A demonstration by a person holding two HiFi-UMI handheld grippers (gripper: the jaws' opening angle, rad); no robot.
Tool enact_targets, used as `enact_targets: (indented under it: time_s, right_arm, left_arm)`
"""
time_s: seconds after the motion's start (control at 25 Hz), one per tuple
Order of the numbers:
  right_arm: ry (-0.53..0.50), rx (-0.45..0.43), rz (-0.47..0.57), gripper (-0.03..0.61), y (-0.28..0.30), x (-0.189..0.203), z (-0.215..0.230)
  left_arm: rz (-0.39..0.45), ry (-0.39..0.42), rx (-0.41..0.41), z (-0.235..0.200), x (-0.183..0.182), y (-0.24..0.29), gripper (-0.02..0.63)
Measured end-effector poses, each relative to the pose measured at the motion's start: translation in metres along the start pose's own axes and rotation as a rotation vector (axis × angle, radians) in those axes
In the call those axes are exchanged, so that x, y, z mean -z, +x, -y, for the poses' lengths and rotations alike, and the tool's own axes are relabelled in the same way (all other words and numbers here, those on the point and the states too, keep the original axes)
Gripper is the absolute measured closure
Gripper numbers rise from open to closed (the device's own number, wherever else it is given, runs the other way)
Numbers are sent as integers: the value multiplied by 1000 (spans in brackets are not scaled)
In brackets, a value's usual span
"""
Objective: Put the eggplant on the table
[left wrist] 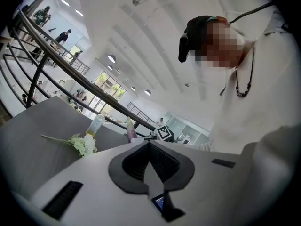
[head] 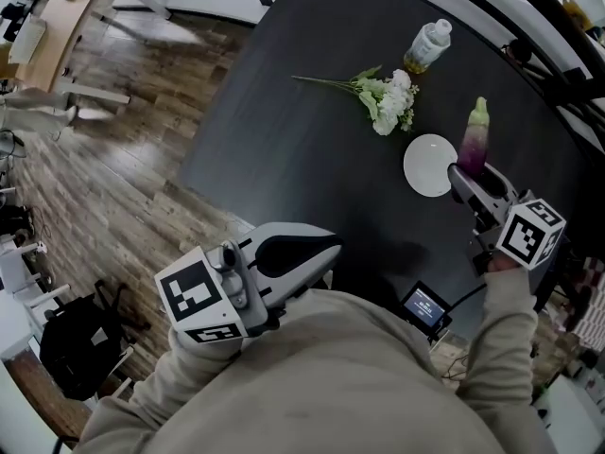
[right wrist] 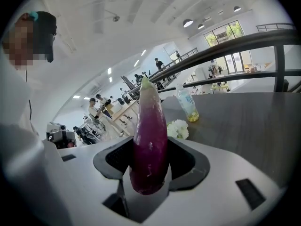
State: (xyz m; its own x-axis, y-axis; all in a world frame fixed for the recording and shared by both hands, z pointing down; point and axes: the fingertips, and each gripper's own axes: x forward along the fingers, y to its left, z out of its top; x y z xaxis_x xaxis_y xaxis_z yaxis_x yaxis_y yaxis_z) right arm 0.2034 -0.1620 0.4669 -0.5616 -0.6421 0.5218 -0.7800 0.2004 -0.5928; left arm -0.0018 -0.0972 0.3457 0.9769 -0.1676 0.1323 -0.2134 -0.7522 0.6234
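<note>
My left gripper (head: pixel 321 252) hangs by the near edge of the table (head: pixel 284 149), close to my chest. Its jaws are pressed together with nothing between them, so it has no part in this. Further along the tabletop, toward the far edge, lie the flowers (head: pixel 386 100) and the bottle (head: pixel 428 45). A white plate (head: pixel 428 165) sits nearer the right edge. Just right of the plate, my right gripper (head: pixel 470 185) has its jaws clamped on the thick end of the eggplant (head: pixel 475 138), green tip pointing away from me. I judge the pickup and carry done. The eggplant is over the tabletop but not yet resting on it, so lowering and letting go remain.
</note>
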Motion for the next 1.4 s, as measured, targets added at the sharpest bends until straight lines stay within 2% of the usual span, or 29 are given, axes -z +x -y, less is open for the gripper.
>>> enact_targets:
  time_s: [0.88,1.16,1.4]
  right_arm:
    - [36,77,-166,350,50,52,66]
    - [36,114,-228,350,61,74,89]
    - [38,162,-291,350,72,96,112]
  left_arm:
    - [23,-62,-49,-10,22,-7,609]
    - [27,-74,-76,-16,26,-13,609]
    - [24,-81,-64,-12,31,-10,609]
